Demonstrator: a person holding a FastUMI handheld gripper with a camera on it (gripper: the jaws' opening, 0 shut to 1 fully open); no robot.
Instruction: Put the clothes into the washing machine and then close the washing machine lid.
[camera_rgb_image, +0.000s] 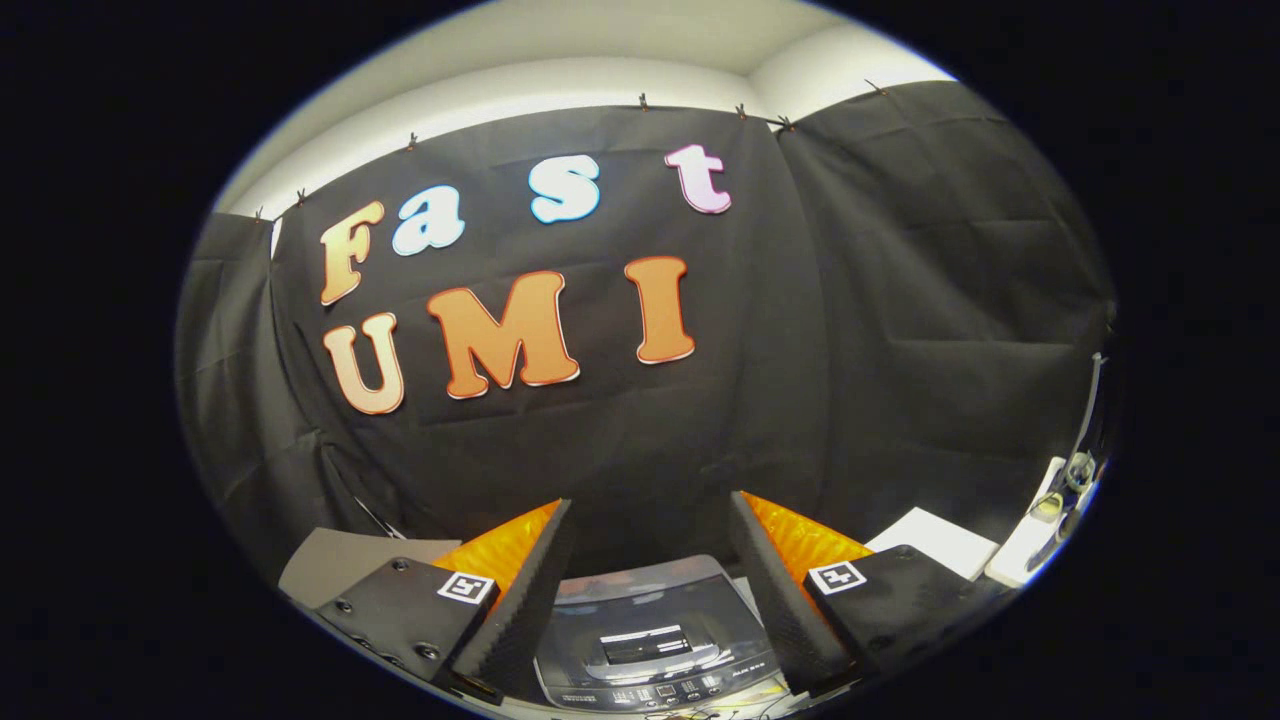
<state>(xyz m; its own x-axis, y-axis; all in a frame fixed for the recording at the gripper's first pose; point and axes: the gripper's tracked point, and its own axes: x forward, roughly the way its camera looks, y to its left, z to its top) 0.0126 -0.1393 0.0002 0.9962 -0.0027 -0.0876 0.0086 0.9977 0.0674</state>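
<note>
gripper (650, 560) fingers spread wide, holding nothing | washing machine (650, 640) just below and between them | lid (645, 610) looks down, possibly shut | clothes unseen | check lid before acting

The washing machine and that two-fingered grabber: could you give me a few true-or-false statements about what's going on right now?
1. The gripper has its fingers spread apart. True.
2. A piece of clothing is pinched between the fingers. False: nothing is held between them.
3. The washing machine sits low between the two fingers. True.
4. The washing machine's lid is standing wide open. False: its top looks flat and shut.
5. The gripper is pressed against the black cloth wall. False: the wall hangs well beyond the fingers.
</note>
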